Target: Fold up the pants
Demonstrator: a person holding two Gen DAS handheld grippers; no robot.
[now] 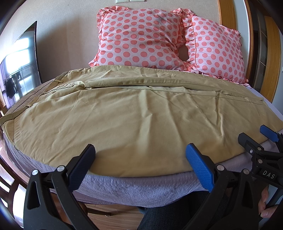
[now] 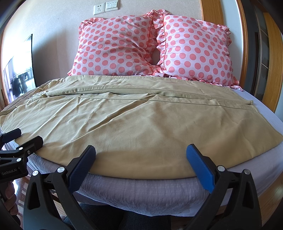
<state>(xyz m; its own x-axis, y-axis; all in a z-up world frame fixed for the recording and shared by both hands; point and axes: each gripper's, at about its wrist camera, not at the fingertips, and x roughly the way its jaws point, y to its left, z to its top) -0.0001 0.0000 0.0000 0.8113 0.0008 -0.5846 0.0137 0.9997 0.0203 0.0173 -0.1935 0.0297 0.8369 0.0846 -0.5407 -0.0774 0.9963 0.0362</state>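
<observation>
Khaki cotton pants (image 1: 134, 113), one pair, laid flat across the bed (image 1: 134, 191) with the waistband toward 9 o'clock and the leg hems toward 3 o'clock; both legs lie side by side, the far leg toward 12 o'clock, the near one covering most of the mattress top down to its near edge (light creasing throughout). Belt loops and a dark line of stitching show at the waistband end in the left wrist view.

Left gripper (image 1: 141, 159): jaws spread wide, empty, poised over the near edge of the fabric at 6 o'clock; its blue pads (image 1: 199, 168) show no cloth between them. Seen from the right wrist view it sits at 9 o'clock (image 2: 26, 138), beside the seat end of the pants, parted there too.

Right gripper (image 2: 141, 159): likewise wide apart and holding nothing, at 6 o'clock over the near edge. From the left wrist view it appears at 3 o'clock (image 1: 254, 134), just beside the fabric edge.

Bed cover: grey-lilac textured sheet, visible along the front edge.

Pillows (image 2: 153, 46), two, pink with coral polka dots and ruffled trim, propped against the wall at 12 o'clock, touching the far edge of the pants.

Wall plate (image 2: 106, 7): white socket and switches, 12 o'clock.
</observation>
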